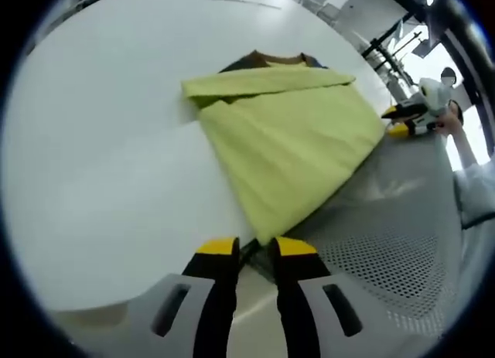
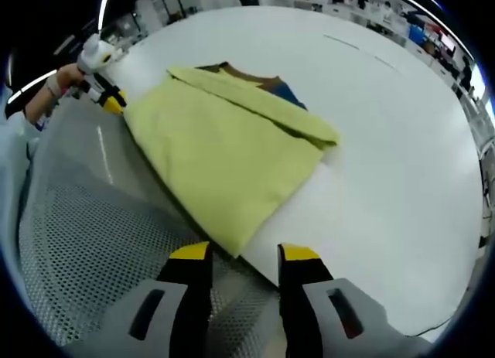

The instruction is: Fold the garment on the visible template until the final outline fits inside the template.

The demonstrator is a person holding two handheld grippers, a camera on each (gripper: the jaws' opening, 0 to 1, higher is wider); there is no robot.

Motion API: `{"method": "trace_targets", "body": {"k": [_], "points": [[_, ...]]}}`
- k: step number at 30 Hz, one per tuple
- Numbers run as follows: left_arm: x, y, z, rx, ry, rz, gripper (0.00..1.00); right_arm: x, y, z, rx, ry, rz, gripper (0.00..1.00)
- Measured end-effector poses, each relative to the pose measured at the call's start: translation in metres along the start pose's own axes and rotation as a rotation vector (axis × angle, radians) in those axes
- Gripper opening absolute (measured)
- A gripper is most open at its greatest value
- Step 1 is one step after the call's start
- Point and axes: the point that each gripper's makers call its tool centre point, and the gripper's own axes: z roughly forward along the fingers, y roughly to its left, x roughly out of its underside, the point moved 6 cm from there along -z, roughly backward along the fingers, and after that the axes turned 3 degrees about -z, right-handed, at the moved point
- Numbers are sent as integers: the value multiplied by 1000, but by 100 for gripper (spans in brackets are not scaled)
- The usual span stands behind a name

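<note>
Yellow-tipped jaws of the left gripper (image 1: 255,248) stand slightly parted just short of the near corner of the garment (image 1: 286,141), grasping nothing; a dark sliver shows between them, too small to make out. Those of the right gripper (image 2: 244,254) are spread wider and empty, straddling the same pointed corner of the garment (image 2: 224,153) without closing on it. This yellow-green cloth lies flat on the white table (image 1: 100,180), one long edge along a grey perforated mat (image 2: 85,211), with a folded band across its far end and a dark collar peeking beyond. Whether the mat is the template I cannot tell. The risk, as I judge it, is a pinch on the top layer alone: lifted that way, the stack would peel apart and the outline would spread instead of shrinking. Dragging the corner could also skew the far band. In the left gripper view the other gripper shows far off at the cloth's opposite corner, in a person's hand (image 1: 447,120); the right gripper view gives the mirror case, a hand (image 2: 63,78) at upper left, plus much more of the mat's holes.
</note>
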Motion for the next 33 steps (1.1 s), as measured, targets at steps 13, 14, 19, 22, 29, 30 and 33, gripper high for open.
{"method": "trace_targets", "body": {"k": [13, 14, 19, 22, 29, 30, 33], "points": [[0, -4, 3, 42, -12, -32, 7, 1, -1, -1, -6, -7, 24, 29], [0, -4, 3, 43, -12, -31, 7, 1, -1, -1, -5, -6, 24, 29], [-3, -5, 3, 47, -11, -26, 4, 1, -1, 1, -21, -15, 33, 23], [-3, -6, 3, 49, -10, -25, 3, 2, -1, 5, -31, -11, 39, 23], [-4, -7, 2, 51, -16, -46, 0, 4, 3, 10, -62, 3, 43, 18], [-4, -7, 2, 50, -16, -49, 0, 4, 3, 10, -61, 6, 42, 17], [-4, -7, 1, 50, -18, -54, 0, 4, 3, 10, -61, 0, 47, 15]]}}
